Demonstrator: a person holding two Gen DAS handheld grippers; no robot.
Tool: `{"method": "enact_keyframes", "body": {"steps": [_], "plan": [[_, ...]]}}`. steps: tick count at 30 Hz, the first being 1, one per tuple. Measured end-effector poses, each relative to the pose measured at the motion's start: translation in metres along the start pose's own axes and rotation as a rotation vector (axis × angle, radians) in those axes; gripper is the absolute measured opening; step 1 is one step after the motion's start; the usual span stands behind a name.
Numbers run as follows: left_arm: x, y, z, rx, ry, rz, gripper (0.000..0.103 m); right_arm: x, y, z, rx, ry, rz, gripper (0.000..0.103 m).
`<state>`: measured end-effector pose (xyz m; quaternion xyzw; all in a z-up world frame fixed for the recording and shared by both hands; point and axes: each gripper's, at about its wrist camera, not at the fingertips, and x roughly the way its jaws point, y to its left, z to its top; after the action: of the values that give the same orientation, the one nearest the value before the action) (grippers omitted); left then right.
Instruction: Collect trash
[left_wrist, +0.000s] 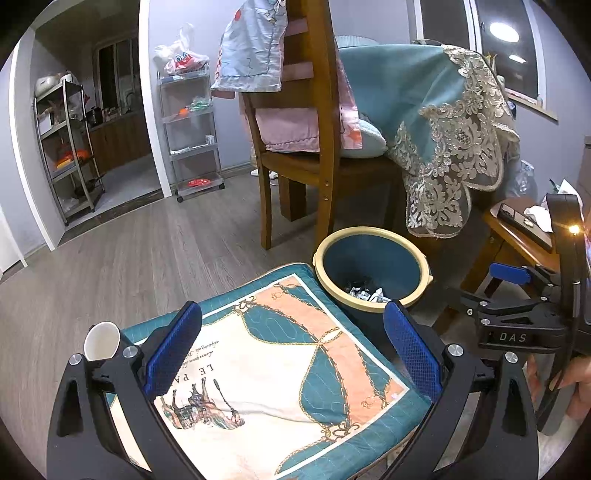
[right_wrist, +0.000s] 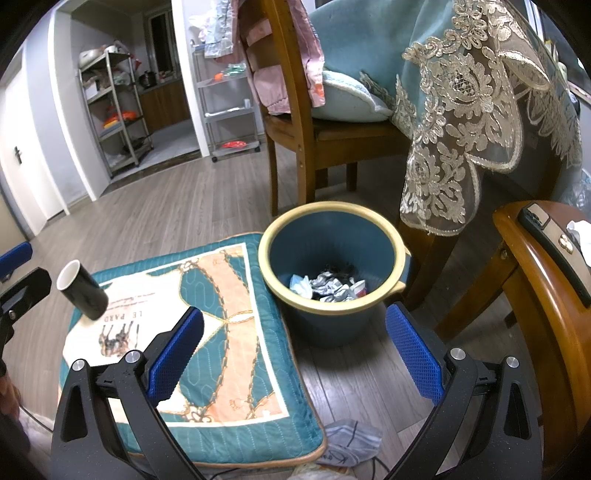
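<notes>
Two empty grippers, one cup left on the cushion, and plenty of room for a fumble.

Both the left gripper (left_wrist: 291, 347) and the right gripper (right_wrist: 295, 350) have their jaws spread wide with nothing between them. The black paper cup (right_wrist: 82, 290) lies tipped on its side at the far left edge of the patterned cushion (right_wrist: 236, 332), well apart from the blue bin (right_wrist: 332, 258) that already holds crumpled trash (right_wrist: 328, 286). My guess: being round, on its side and on soft fabric, it could roll off the edge when nudged, or crush if squeezed hard. There's also a grey sock (right_wrist: 351, 441) on the floor near the cushion corner, easy to miss.
</notes>
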<state>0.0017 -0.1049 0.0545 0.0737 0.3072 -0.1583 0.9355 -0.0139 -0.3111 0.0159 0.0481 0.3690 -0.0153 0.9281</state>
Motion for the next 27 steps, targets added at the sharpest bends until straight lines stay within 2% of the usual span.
{"method": "enact_keyframes", "body": {"steps": [27], "plan": [[-0.0006,-0.0027,0.0028,0.006,-0.005,-0.010,0.097,0.0004,-0.0004,-0.0004,0.001,0.003,-0.002,0.098]]}}
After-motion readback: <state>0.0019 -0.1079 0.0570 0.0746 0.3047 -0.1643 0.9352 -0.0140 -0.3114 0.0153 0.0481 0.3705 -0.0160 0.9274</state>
